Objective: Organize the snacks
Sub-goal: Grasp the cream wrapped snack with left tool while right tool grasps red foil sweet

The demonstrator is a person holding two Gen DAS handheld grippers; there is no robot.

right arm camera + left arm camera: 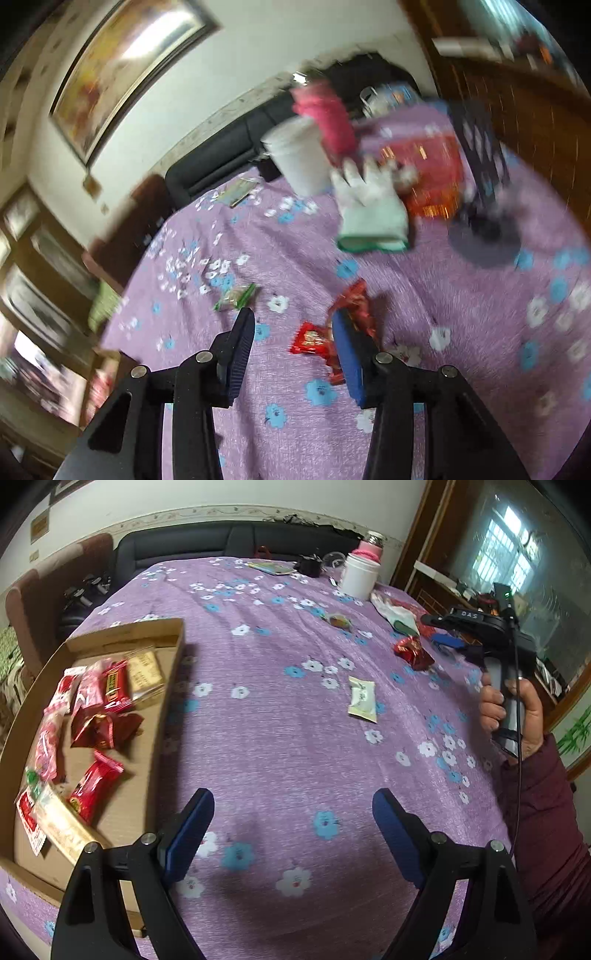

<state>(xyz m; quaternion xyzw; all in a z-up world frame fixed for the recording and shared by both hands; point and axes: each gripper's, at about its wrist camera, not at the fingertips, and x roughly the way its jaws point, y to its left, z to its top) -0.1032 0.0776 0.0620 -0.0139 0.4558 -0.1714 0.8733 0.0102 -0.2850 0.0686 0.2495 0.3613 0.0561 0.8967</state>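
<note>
A shallow cardboard tray (170,686) at the left of the purple flowered cloth (280,738) holds several red and gold snack packets (96,782). My left gripper (293,834) hangs open over bare cloth just right of the tray, nothing between its blue pads. A pale green packet (362,699) lies mid-cloth, and a red foil packet (412,651) lies farther right. In the blurred right wrist view, my right gripper (291,343) stands open low over that red foil packet (314,341), which lies against the right finger (349,362); the pads do not press on it. A small green sweet (236,297) lies beyond the left finger.
A white tub (359,574) and a pink bottle (369,548) stand at the far side, with a white glove (369,206) and a red bag (432,173) near them. A hand in a dark red sleeve (513,709) grips the right tool. A black sofa (236,541) lines the wall.
</note>
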